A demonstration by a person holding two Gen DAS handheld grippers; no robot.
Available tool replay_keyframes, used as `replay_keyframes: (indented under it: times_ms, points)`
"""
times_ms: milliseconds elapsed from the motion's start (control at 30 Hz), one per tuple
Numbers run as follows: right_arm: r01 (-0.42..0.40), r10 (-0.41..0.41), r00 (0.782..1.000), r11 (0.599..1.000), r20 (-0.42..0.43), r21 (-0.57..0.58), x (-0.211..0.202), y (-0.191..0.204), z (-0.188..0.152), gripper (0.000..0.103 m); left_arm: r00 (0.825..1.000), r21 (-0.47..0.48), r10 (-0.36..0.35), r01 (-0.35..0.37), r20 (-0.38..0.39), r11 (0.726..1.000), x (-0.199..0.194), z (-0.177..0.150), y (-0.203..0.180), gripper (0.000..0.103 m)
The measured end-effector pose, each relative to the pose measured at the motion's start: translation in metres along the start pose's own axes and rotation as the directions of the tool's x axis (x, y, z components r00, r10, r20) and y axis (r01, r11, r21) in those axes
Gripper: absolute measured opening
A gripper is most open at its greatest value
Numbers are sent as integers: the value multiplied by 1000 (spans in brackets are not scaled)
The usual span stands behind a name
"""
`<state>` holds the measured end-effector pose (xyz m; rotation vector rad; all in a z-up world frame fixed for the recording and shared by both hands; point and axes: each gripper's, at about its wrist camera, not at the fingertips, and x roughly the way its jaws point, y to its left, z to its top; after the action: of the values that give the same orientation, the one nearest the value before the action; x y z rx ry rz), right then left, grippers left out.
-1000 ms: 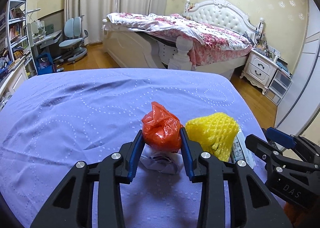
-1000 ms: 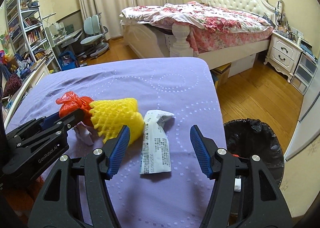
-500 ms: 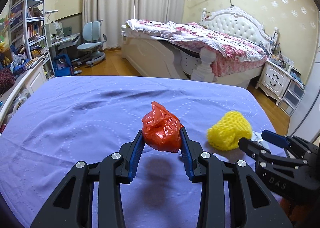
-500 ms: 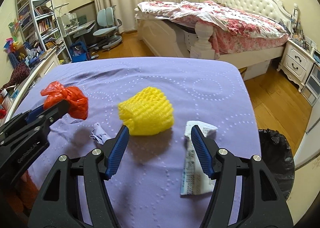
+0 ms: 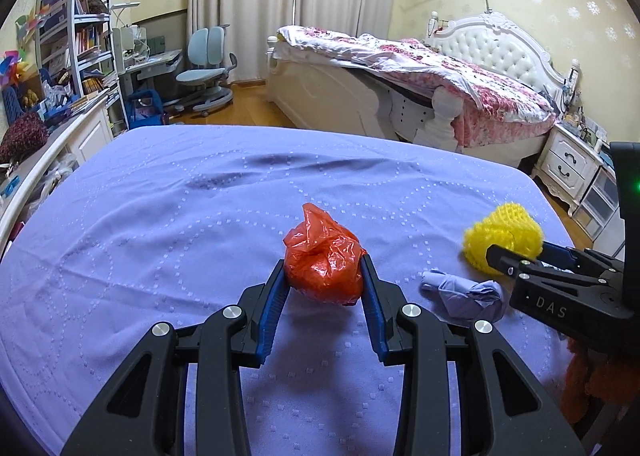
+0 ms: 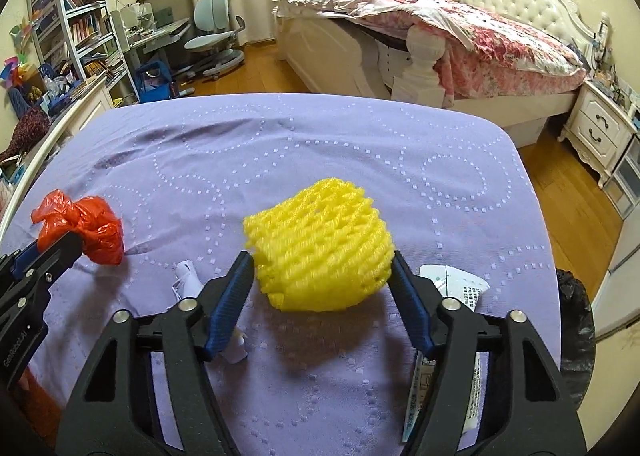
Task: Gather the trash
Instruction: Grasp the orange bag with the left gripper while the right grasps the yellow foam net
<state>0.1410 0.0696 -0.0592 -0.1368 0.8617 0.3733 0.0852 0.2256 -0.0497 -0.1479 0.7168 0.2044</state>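
Left gripper clamps red bag; right gripper, closing, pinches yellow foam net (over purple bedspread).

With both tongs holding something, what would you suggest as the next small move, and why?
Probably swing the right tongs toward the black bin bag at the table's right edge. Their jaws are closing on the yellow foam net, lifted off the purple cloth, and the bin is close. The left tongs grip the red bag.
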Motion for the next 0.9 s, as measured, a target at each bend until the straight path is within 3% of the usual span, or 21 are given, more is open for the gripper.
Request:
replay_keyframes:
  times_ms: [133,800,900]
  points:
    - [0,0,1000,1000,11,-19,-2,1,-3,45,1000,-7,-6,6,-4,1000,-3,-3,-1,38]
    - [4,-7,992,1000,130,19,-75,-28,-21,30,995,23,-87,87,39,996,-50,-14,-40,38]
    - [10,-16,990,999,137,42,-91,-40,-32,19,992,25,-119,118,38,993,-58,-18,-51,38]
